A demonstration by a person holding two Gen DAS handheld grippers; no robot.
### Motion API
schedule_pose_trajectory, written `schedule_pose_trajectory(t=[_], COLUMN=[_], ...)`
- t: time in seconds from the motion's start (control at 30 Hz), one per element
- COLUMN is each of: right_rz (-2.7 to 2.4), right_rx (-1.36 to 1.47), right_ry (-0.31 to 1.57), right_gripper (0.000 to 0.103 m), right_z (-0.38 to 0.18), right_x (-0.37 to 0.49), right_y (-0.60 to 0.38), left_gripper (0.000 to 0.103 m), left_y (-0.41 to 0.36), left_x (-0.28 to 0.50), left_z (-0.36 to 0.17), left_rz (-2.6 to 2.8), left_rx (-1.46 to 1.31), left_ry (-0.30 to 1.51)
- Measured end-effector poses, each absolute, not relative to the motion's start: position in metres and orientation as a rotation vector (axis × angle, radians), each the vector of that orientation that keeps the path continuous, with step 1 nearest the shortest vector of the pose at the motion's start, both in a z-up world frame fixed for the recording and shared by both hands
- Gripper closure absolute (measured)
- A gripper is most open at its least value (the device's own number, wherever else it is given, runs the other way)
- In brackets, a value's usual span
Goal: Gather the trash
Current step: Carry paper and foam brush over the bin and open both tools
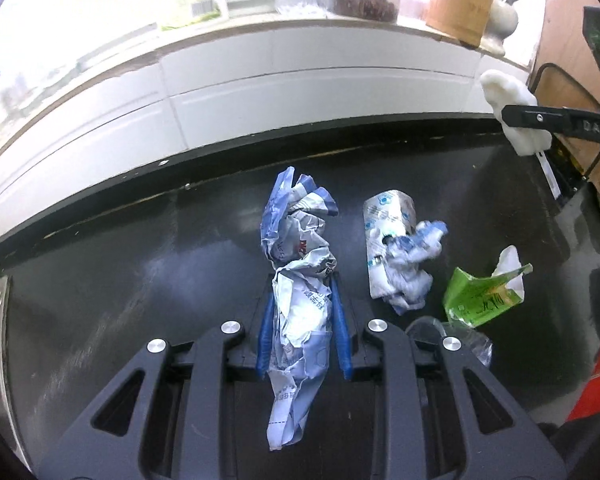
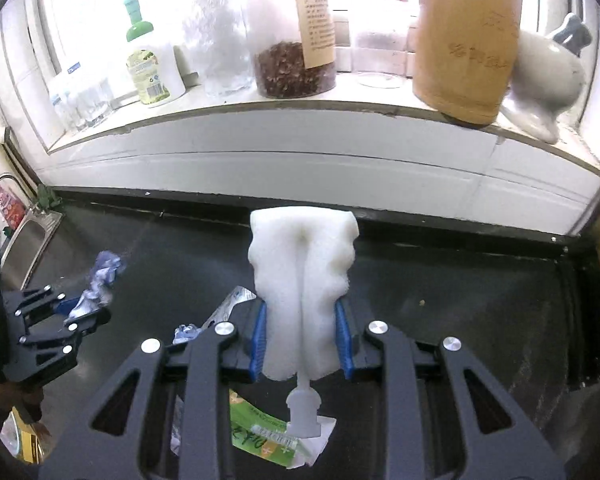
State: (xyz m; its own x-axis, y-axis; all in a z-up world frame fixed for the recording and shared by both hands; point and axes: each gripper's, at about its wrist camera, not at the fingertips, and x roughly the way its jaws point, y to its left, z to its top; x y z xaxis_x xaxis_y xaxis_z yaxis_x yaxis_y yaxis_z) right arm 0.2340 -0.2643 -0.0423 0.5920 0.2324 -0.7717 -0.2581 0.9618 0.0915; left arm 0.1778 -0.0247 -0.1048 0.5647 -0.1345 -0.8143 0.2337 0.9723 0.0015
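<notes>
The left tongs (image 1: 302, 312) are gripping a crumpled blue-white wrapper (image 1: 296, 240) above the dark surface (image 1: 140, 264); the right tongs (image 2: 302, 328) are gripping a white sponge brush (image 2: 304, 264). Both should be keeping firm pressure while carrying, since a green packet (image 1: 484, 296) is lying right of the wrapper.

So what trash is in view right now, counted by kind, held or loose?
Crumpled blue-and-white wrappers: 2, one in the left tongs, one loose on the counter.
Green packet: 1.
White sponge in the right tongs: 1.
Total: 4.
</notes>
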Motion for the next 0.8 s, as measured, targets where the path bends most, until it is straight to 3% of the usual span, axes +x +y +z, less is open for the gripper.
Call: schedule_pose_trajectory(t=[0.43, 0.8], right_rz=[0.397, 0.844], right_rx=[-0.091, -0.231], right_ry=[0.938, 0.897], right_gripper=[0.074, 0.074], right_z=[-0.045, -0.037], right_x=[0.153, 0.063], right_y=[-0.193, 0.035], left_gripper=[0.078, 0.078], left_y=[0.025, 0.168], left_x=[0.092, -0.058], left_z=[-0.085, -0.059], left_rz=[-0.124, 0.225], left_rx=[0.042, -0.067], left_ry=[0.905, 0.861])
